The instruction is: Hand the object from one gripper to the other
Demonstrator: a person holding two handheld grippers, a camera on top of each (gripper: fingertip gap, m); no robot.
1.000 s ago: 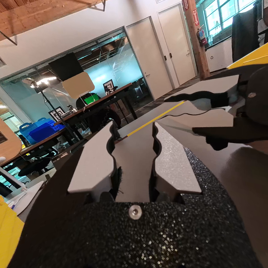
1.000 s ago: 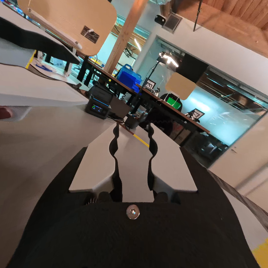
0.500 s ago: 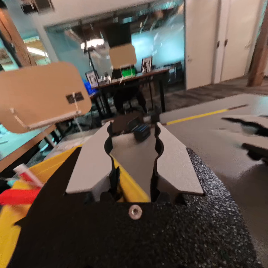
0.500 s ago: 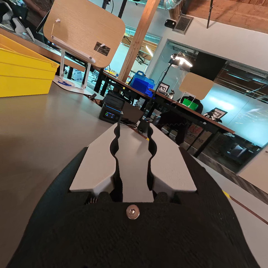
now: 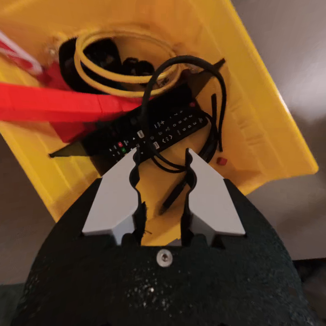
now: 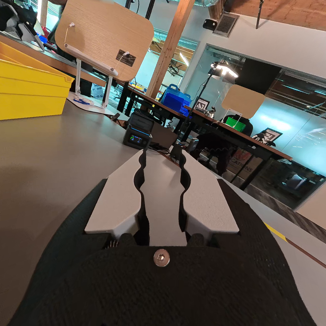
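Yellow bin (image 5: 255, 112) holds a black remote (image 5: 158, 130), cables and red pieces; above it our left tongs (image 5: 161, 153) gape empty, our right tongs (image 6: 162, 154) likewise.

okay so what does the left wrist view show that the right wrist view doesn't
Only the left wrist view looks down into the bin: a black remote, a red tool-like object, a yellow cable coil and black cords, with the open left tool above them.

Only the right wrist view shows the open right tool, the grey table, a small black device and the office behind.

Both show the yellow bin.
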